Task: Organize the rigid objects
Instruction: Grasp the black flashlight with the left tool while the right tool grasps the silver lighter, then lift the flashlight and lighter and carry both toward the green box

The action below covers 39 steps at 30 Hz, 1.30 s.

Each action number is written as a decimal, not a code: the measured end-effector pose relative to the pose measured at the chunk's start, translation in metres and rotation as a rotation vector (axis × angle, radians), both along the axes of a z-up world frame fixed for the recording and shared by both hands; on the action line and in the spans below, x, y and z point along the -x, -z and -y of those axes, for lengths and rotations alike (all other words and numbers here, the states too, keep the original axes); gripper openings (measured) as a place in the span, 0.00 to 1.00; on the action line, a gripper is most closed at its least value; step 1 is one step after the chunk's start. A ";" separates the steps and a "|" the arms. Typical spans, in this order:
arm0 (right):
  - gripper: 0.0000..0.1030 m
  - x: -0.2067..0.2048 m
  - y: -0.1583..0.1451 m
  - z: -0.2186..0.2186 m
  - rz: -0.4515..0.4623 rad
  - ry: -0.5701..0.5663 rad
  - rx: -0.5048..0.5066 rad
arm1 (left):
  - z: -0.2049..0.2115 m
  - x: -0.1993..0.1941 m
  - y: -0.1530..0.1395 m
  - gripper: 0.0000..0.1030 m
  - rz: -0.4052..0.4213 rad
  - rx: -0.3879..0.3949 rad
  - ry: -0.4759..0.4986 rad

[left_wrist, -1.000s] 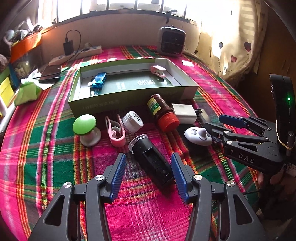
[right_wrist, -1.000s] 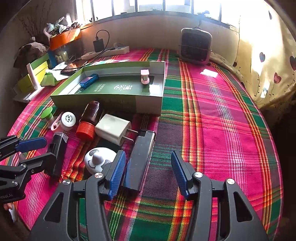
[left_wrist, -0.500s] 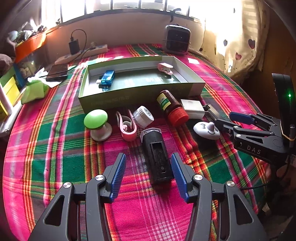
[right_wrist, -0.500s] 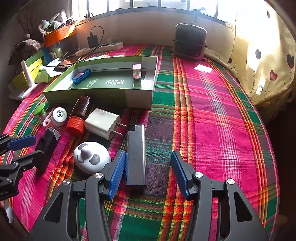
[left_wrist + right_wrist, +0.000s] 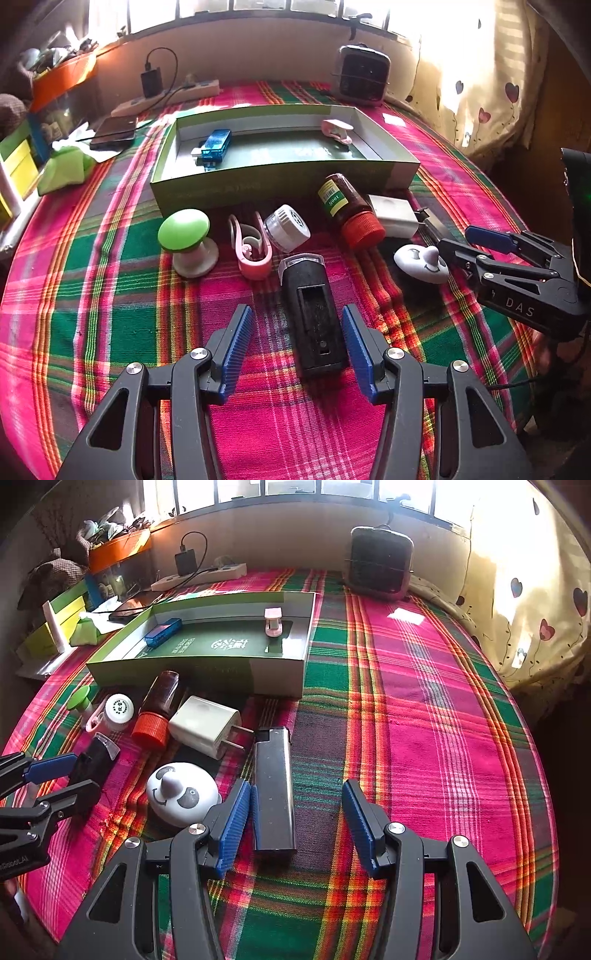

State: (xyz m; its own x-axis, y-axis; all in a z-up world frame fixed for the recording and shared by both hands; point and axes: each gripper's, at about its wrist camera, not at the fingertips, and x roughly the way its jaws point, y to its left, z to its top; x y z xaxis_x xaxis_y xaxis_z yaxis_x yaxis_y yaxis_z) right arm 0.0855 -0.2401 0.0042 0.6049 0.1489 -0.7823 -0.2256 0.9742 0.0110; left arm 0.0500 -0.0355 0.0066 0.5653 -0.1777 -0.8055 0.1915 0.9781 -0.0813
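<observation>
A: Why did we hold the left gripper [image 5: 295, 347] apart around the black device [image 5: 312, 314]?
B: To straddle it; no pad pressed it. The right gripper [image 5: 291, 819], also apart, framed the lighter [image 5: 274, 786], both lying before the green box's [image 5: 280, 182] front wall, awaiting boxing

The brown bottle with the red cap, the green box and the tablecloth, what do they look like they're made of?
Brown bottle: looks like translucent amber plastic or glass, glossy, with a paper label; its red cap seems ribbed matte plastic. Green box: probably printed cardboard, thin straight walls with a pale inner face. Tablecloth: woven plaid fabric, matte, with visible weave.
</observation>
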 end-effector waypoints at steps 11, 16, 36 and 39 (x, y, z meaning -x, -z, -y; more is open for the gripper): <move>0.45 -0.002 0.000 0.000 0.003 -0.003 -0.008 | -0.004 -0.003 0.001 0.39 0.028 -0.010 -0.015; 0.32 0.000 -0.001 -0.001 0.006 -0.011 -0.010 | -0.010 -0.004 0.000 0.29 0.030 0.006 -0.029; 0.24 0.000 -0.001 0.000 0.007 -0.025 -0.023 | -0.012 -0.004 -0.001 0.25 0.030 0.014 -0.029; 0.24 0.001 -0.001 0.000 0.007 -0.024 -0.027 | -0.012 -0.004 -0.002 0.25 0.029 0.015 -0.029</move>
